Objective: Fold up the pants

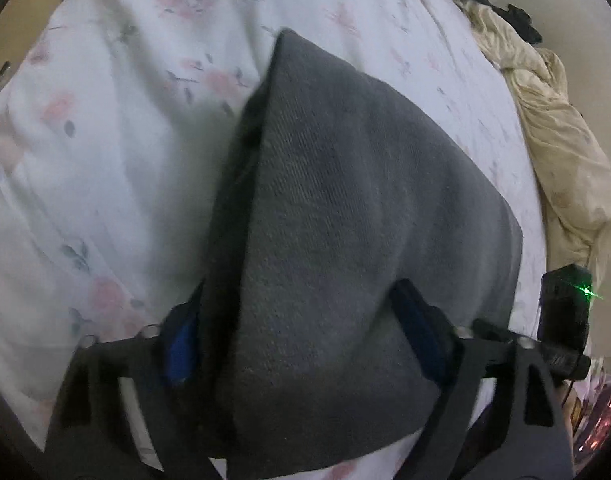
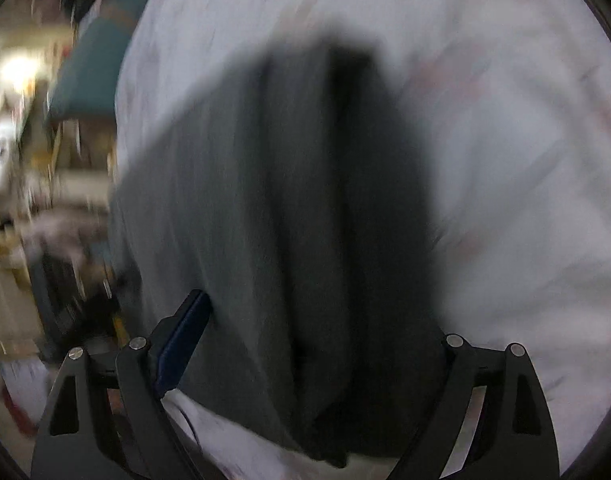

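Grey folded pants (image 1: pixel 345 208) lie on a white floral bedsheet (image 1: pixel 105 152), the fold running away from me to a point. My left gripper (image 1: pixel 301 336) stands open astride the near end of the pants; its blue pads (image 1: pixel 181 344) sit on either side of the cloth without pinching it. In the blurred right wrist view the same pants (image 2: pixel 265 200) lie on the sheet (image 2: pixel 505 160). My right gripper (image 2: pixel 317 344) is open wide around their near end. Its left blue pad (image 2: pixel 185 340) is clear of the cloth, and the right pad is hidden behind a dark fold.
A crumpled cream blanket (image 1: pixel 553 128) with a dark item (image 1: pixel 517 16) on it lies along the bed's right side. A black device with a green light (image 1: pixel 565 304) sits near my left gripper. A teal object (image 2: pixel 93 68) and cluttered shelves (image 2: pixel 25 160) stand past the bed's left edge.
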